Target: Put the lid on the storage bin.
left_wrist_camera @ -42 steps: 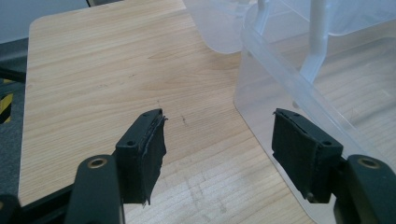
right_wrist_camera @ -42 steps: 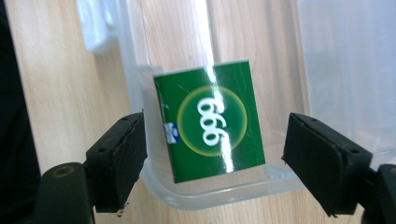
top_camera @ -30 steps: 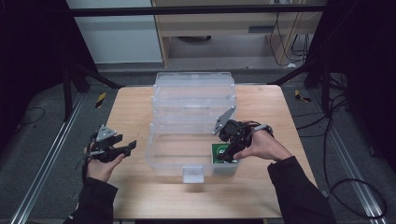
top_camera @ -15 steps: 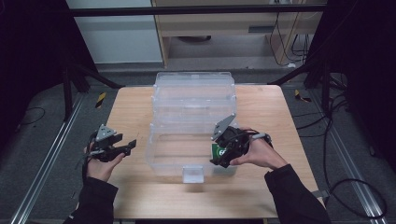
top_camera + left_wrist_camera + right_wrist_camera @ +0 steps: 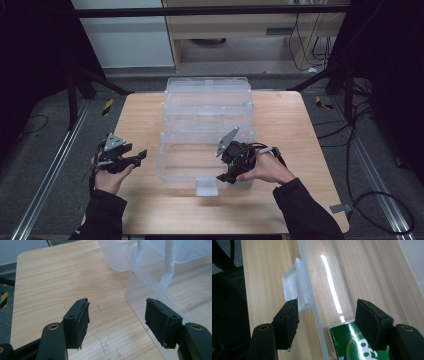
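Here the green box point(image 5: 352, 345) lies in the clear bin point(image 5: 367, 277), under the right claw point(image 5: 327, 315), whose jaws, apart, have been closing.

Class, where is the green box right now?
In the right gripper view, the green box lies inside the clear bin, against its front wall, near the white latch.

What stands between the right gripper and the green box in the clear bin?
The clear plastic bin's front wall runs up between the right gripper's open fingers, which have just been closing. The green printed box lies inside, behind that wall, untouched.
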`<act>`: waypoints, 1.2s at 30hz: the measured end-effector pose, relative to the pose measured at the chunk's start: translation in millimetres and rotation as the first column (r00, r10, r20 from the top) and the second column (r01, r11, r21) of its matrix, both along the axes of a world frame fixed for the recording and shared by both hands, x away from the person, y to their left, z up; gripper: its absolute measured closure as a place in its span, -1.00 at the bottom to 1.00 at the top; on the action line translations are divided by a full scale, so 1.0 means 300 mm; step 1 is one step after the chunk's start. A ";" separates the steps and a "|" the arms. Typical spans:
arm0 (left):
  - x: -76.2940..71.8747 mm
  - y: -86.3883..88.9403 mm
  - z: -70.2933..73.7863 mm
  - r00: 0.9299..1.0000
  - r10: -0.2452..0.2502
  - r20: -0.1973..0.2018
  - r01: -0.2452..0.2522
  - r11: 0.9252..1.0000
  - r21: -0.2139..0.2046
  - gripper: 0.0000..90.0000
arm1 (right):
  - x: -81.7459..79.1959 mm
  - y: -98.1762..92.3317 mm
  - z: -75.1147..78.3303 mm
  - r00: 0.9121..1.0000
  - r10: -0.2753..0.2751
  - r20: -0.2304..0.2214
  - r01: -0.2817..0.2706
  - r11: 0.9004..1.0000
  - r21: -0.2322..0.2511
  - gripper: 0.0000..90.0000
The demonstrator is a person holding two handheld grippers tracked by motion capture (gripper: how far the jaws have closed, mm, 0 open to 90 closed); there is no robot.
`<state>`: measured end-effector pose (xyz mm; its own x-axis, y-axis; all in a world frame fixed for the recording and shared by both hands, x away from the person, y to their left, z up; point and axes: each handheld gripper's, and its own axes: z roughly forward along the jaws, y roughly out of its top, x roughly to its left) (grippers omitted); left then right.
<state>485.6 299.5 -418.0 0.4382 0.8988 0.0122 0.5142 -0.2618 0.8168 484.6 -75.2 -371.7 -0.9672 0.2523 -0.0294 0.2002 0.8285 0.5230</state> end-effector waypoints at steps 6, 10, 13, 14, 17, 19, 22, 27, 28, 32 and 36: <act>-0.006 -0.003 0.003 1.000 -0.007 0.005 0.007 1.000 0.001 -0.22 | -0.005 0.029 -0.024 1.000 0.017 -0.026 -0.017 1.000 -0.024 0.03; -0.006 -0.001 0.006 1.000 -0.005 0.009 0.005 1.000 0.003 -0.22 | -0.010 0.048 -0.040 0.998 0.038 -0.051 -0.041 0.998 -0.055 0.16; -0.006 -0.001 0.004 1.000 -0.006 0.006 0.006 1.000 -0.001 -0.22 | -0.009 0.056 -0.044 0.997 0.040 -0.066 -0.045 0.997 -0.066 0.25; -0.006 -0.001 0.004 1.000 -0.007 0.007 0.007 1.000 -0.001 -0.22 | -0.008 0.058 -0.047 0.996 0.042 -0.072 -0.047 0.996 -0.070 0.28; -0.007 -0.001 0.006 1.000 -0.009 0.008 0.009 1.000 -0.001 -0.22 | -0.008 0.066 -0.058 0.996 0.045 -0.082 -0.052 0.995 -0.089 0.29; -0.008 -0.001 0.008 1.000 -0.011 0.009 0.011 1.000 -0.002 -0.22 | -0.007 0.069 -0.064 0.995 0.046 -0.087 -0.055 0.994 -0.098 0.32; -0.009 -0.001 0.010 1.000 -0.013 0.011 0.013 1.000 -0.005 -0.22 | -0.003 0.074 -0.077 0.995 0.050 -0.089 -0.059 0.993 -0.106 0.37; -0.010 0.001 0.014 1.000 -0.015 0.019 0.015 1.000 -0.005 -0.22 | -0.002 0.083 -0.095 0.993 0.057 -0.103 -0.070 0.990 -0.126 0.43; -0.011 0.001 0.014 1.000 -0.016 0.019 0.016 1.000 -0.006 -0.22 | -0.002 0.084 -0.097 0.992 0.056 -0.109 -0.070 0.989 -0.128 0.44; -0.012 -0.001 0.016 1.000 -0.019 0.019 0.019 1.000 -0.006 -0.22 | 0.001 0.087 -0.102 0.992 0.051 -0.113 -0.066 0.989 -0.131 0.47; -0.012 -0.004 0.023 0.999 -0.031 0.025 0.032 0.999 -0.004 -0.22 | 0.004 0.087 -0.104 0.991 0.052 -0.119 -0.068 0.989 -0.131 0.47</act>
<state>481.9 298.3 -411.0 0.4659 0.8846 0.0195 0.4849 -0.2737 0.8306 485.8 -49.2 -403.0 -0.9794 0.1949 0.0535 0.2004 0.9020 0.3823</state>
